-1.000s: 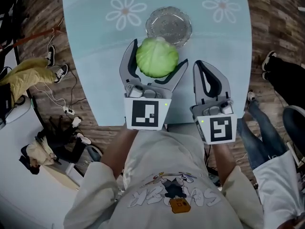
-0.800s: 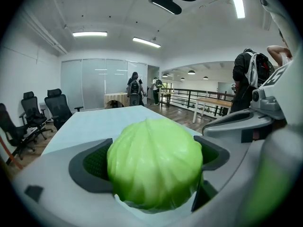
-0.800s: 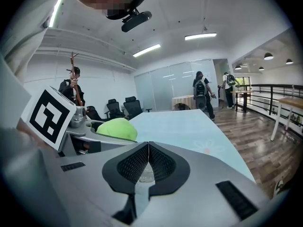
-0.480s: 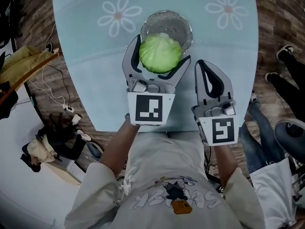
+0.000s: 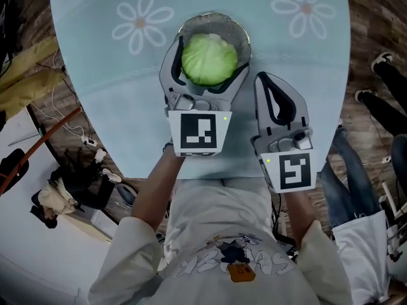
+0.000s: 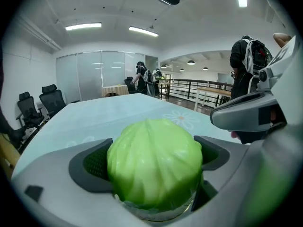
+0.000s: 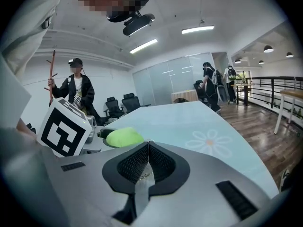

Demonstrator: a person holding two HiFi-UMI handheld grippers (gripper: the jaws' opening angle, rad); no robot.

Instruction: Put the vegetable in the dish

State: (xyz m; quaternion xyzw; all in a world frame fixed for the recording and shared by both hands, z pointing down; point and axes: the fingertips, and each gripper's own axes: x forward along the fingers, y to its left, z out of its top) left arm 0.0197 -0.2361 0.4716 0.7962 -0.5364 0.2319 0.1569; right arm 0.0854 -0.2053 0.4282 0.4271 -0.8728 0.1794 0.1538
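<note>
A round green cabbage (image 5: 208,58) sits between the jaws of my left gripper (image 5: 210,48), which is shut on it. It hangs right over the clear glass dish (image 5: 240,32) on the pale blue table, hiding most of the dish. In the left gripper view the cabbage (image 6: 154,167) fills the space between both padded jaws, and the dish's glass rim (image 6: 158,213) shows just beneath it. My right gripper (image 5: 275,86) rests to the right of the dish, shut with nothing in it. From the right gripper view the cabbage (image 7: 124,137) shows at the left.
The oval table (image 5: 114,100) has white daisy prints (image 5: 135,25). Shoes, cables and clothes lie on the wooden floor at the left. A person's legs and shoes (image 5: 381,75) are at the right. People and office chairs stand in the room behind.
My left gripper has carried the cabbage forward from in front of the dish to right above it. The right gripper has stayed in place beside it.
</note>
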